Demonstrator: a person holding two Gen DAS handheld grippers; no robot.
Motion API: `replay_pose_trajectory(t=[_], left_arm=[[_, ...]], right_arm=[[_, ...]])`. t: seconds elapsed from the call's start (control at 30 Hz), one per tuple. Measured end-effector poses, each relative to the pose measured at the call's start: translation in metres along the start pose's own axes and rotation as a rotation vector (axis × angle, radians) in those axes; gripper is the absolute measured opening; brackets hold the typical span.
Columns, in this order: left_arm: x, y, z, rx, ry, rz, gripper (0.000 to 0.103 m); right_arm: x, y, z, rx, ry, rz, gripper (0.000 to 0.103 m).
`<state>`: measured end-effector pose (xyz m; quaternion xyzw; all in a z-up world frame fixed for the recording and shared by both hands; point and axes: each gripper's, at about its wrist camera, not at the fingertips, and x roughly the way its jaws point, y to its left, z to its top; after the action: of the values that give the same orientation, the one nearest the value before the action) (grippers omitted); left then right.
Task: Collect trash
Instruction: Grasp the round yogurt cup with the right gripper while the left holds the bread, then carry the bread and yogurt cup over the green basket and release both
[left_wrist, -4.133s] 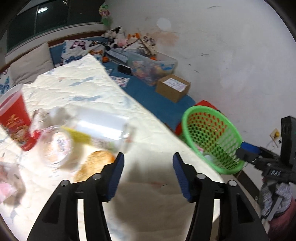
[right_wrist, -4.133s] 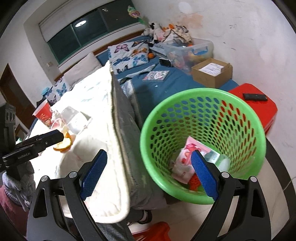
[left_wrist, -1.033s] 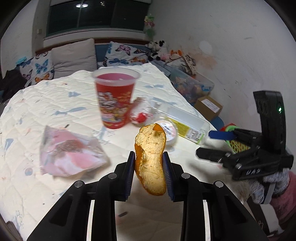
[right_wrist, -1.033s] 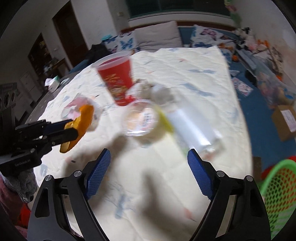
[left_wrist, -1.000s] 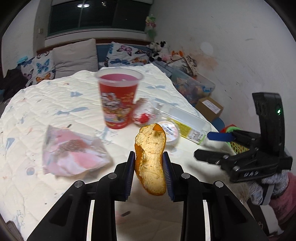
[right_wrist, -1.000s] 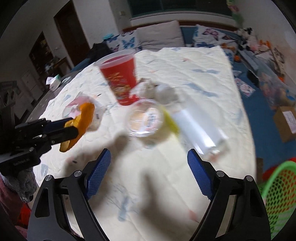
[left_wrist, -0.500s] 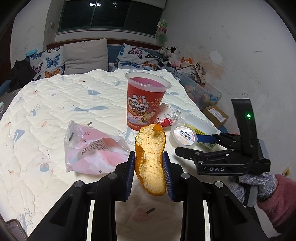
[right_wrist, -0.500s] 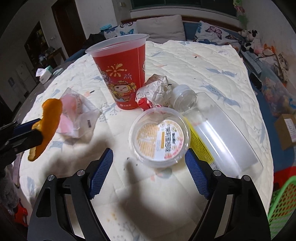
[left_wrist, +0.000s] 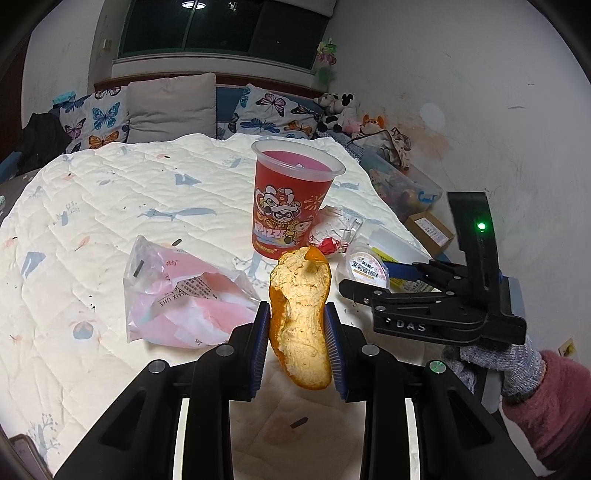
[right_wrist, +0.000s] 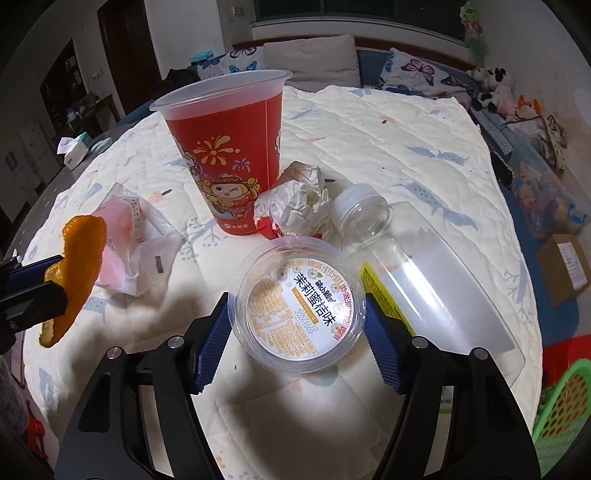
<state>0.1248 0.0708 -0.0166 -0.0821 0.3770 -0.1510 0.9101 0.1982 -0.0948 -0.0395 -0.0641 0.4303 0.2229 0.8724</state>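
Left gripper (left_wrist: 297, 341), angled down over the quilted cover (left_wrist: 110, 206), clamps a rough, curved orange peel (left_wrist: 300, 321), long axis upright, pith toward the camera. Right gripper (right_wrist: 297, 326) tilts downward, jaws closing around a round clear plastic cup (right_wrist: 295, 304), label up; pad contact looks likely but unclear. A clear bottle (right_wrist: 413, 273) lies just right of it.

Both views are lit from above by a ceiling lamp, seen mirrored in the dark window (left_wrist: 225, 27) — night outside. The quilt (left_wrist: 110, 192) is strongly lit and nearly washed out close to the cameras, while the room's corners are left dim. Soft shadows of the claws are thrown on the quilt in the right wrist view. Glare is carried by the tub lid (right_wrist: 297, 306). Straight lines are bowed by the fisheye — black vignetting rings each frame. Focus is sharp.
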Motion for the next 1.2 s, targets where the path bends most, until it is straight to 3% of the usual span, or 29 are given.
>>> replay_pose_trajectory(t=[0.3,0.53,0.73,1.2], left_arm=[[0.001,-0.014,0.003,0.024,-0.003,-0.027,0.029],[0.012,-0.056,0.007,0.083,0.01,-0.092,0.029],[0.032,-0.104,0.008,0.141,0.038,-0.174,0.029],[0.077,-0.218,0.008,0.276,0.126,-0.326,0.029]], right_arm=[[-0.042,-0.002,-0.02,0.05,-0.046,0.065,0.069],[-0.087,-0.03,-0.051,0.126,-0.093,0.037,0.069],[-0.121,-0.078,-0.088,0.228,-0.113,-0.065,0.069],[-0.177,-0.205,-0.19,0.492,-0.069,-0.316,0.069]])
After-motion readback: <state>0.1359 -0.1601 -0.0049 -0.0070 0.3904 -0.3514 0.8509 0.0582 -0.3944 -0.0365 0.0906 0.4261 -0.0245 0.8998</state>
